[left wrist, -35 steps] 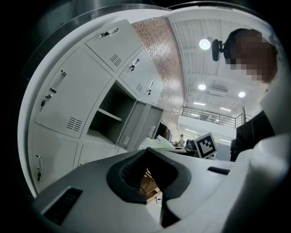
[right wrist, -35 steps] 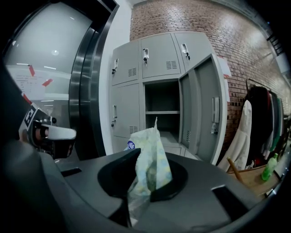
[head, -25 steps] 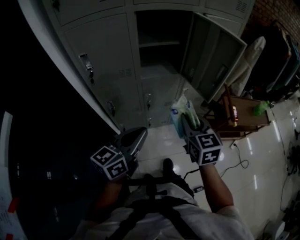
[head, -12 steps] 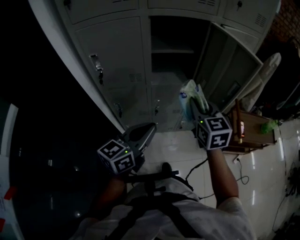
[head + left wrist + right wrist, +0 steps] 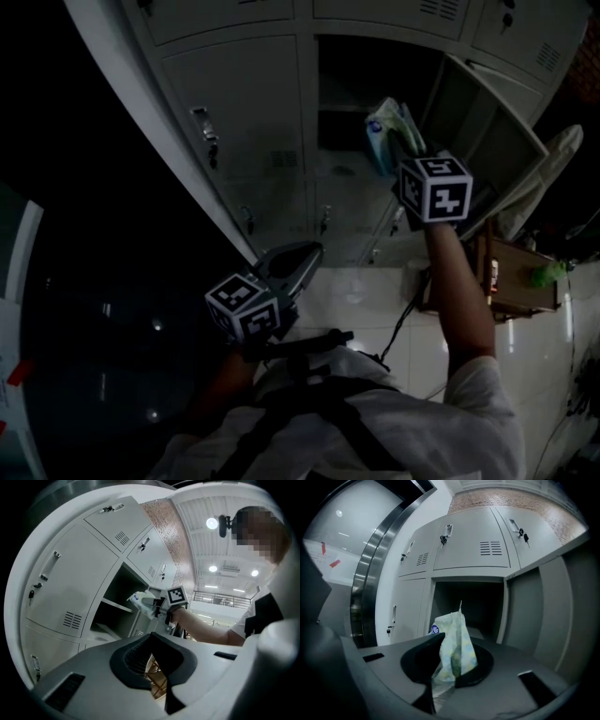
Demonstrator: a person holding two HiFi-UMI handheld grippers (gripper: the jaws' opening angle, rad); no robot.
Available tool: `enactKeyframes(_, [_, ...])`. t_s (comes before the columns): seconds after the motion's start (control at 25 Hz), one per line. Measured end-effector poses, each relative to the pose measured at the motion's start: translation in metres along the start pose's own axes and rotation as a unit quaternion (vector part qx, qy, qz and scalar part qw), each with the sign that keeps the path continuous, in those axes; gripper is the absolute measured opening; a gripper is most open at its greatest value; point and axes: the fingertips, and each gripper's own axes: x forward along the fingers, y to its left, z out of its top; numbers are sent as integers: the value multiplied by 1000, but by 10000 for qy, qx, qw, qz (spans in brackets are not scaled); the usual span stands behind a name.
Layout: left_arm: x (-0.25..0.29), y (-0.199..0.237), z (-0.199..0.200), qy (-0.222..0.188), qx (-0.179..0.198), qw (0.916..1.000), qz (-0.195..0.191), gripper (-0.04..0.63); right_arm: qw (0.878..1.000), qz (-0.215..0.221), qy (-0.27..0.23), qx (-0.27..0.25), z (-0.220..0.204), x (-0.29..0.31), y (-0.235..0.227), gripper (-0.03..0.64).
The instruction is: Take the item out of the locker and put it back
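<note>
Lockers of grey sheet metal point(image 5: 244, 112) are seen along the wall, and one compartment point(image 5: 352, 89) among them is open, its single door point(image 5: 497, 141) swung out to the right. One shelf point(image 5: 339, 109) is visible inside that dark opening. In the right gripper view, three closed doors point(image 5: 471, 538) are counted in the row above the opening, each with a small handle.

Two hand-held grippers are in view, each carrying one cube with black and white square markers. The right gripper point(image 5: 449, 654) is raised on an outstretched arm, and its jaws are clamped on one soft white plastic packet with a green and yellow print point(image 5: 455, 641); a blue round logo is seen on the packet's left side. The packet is held upright directly in front of the open compartment, at the level of its mouth; whether it has crossed the threshold cannot be told.

The left gripper point(image 5: 151, 636) is held low, well apart from the lockers, near the person's waist. Its jaws are brought together at the tips and nothing is held between them.

One brown wooden piece of furniture point(image 5: 525, 281) is placed on the glossy white tiled floor point(image 5: 370, 291), just right of the open door.
</note>
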Motion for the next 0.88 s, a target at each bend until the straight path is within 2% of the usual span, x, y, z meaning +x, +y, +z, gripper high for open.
enactKeyframes(0.2, [3,10,-4,214,-9,9996,194,-3,9999,-37,74,-76,22,50,-21,34])
enactKeyframes(0.44, [3,24,1,118,69,9990,430,-3,9994,-142,306,6,39,115,-45,34])
enactKeyframes(0.64, [0,35,4,109,51,9977,674,-3,9986,160,512,9,50,161,-38,35])
enactKeyframes(0.88, [3,43,10,42,-4,9959,904,-3,9974,185,684,-148,53,206,-46,37])
